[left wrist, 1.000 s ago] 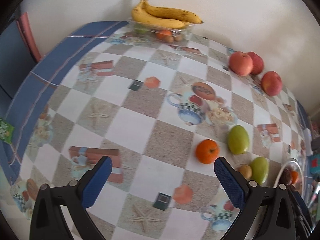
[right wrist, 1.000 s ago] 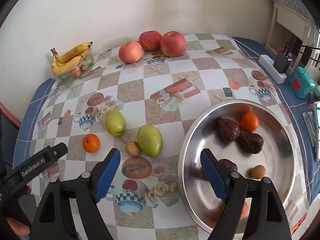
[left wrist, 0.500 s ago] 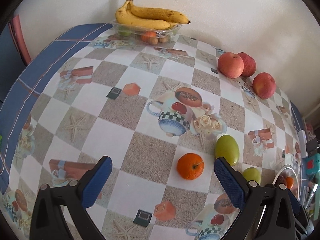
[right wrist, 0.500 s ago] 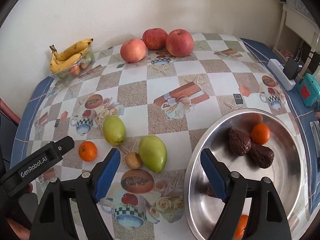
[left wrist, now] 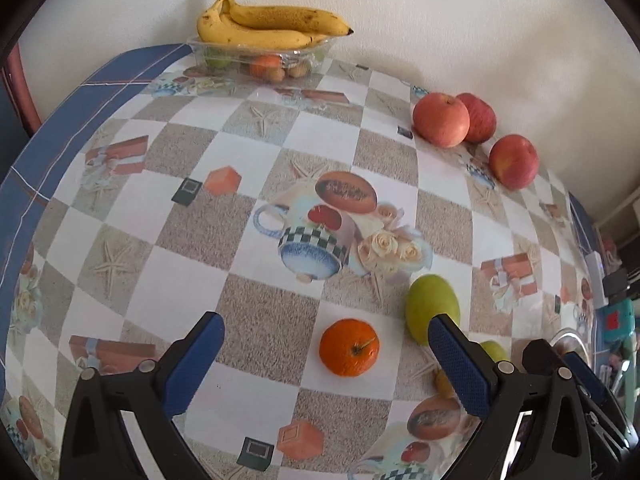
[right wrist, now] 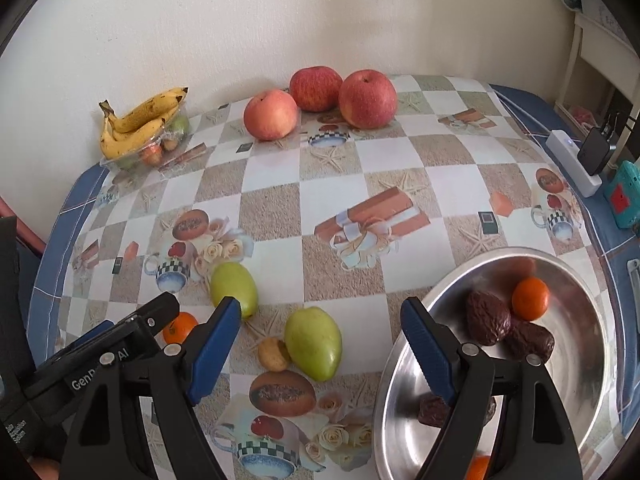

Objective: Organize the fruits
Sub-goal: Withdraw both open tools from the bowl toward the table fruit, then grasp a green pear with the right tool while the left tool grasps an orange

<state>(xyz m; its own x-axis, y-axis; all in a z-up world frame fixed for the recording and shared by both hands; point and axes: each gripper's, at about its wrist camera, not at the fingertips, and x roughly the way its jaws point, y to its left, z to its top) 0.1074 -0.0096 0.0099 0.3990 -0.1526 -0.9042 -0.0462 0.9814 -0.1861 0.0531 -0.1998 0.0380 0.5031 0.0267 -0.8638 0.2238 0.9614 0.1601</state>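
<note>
Lining up your left tool (left wrist: 326, 354), fingers apart and empty, on the orange (left wrist: 349, 347) lying on the counter (left wrist: 264, 320); right tool (right wrist: 320, 344) also apart. Next: lower, clamp, carry to the metal bowl (right wrist: 404, 360).

A: Which surfaces shine?
B: The metal bowl (right wrist: 576, 408), polished and mirror-like, and the glossy printed oilcloth (left wrist: 256, 320) over the worktop. The clear plastic tray (left wrist: 256, 50) under the bananas glints too.

A: And the matt ones?
B: The wrinkled brown fruits (right wrist: 488, 318), dull and rough; the dimpled orange (left wrist: 349, 347); the blue textured pads (right wrist: 214, 344) on matt black plastic jaws.
</note>
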